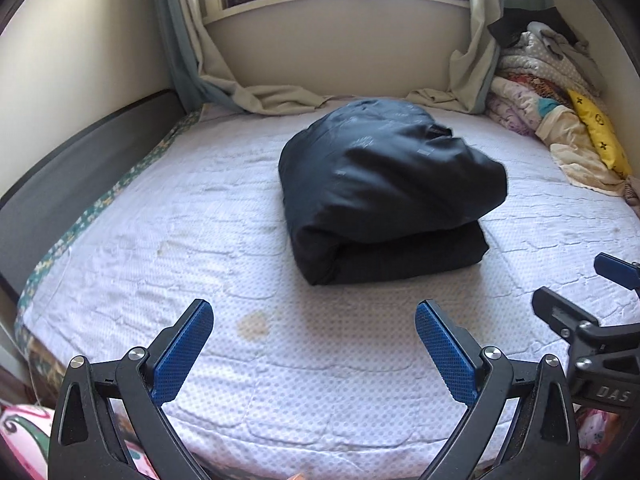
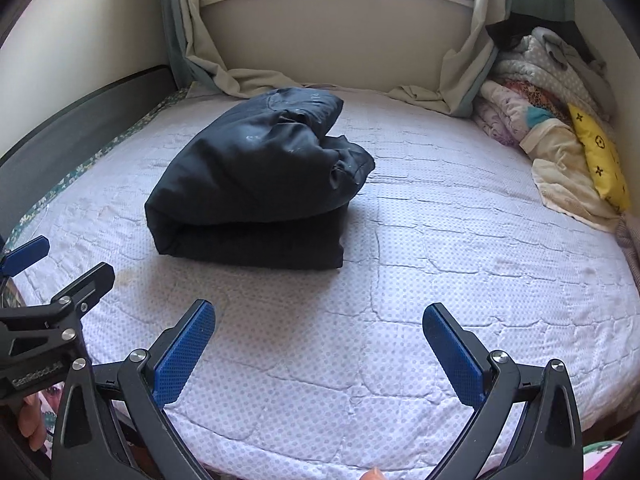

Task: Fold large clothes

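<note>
Lying folded in a thick bundle on the mattress (image 1: 160, 240), the dark jacket (image 1: 384, 192) sits around the middle of the bed, its long axis running from the near edge towards the window wall, the rolled fold facing the near-left. Both grippers hang over the near edge, well apart from it. The left gripper (image 1: 314, 344) has its blue pads (image 1: 184, 352) spread wide, holding nothing; the right gripper (image 2: 320, 348) is equally wide and empty. Piled bedding (image 2: 552, 120) lies against the right wall.
</note>
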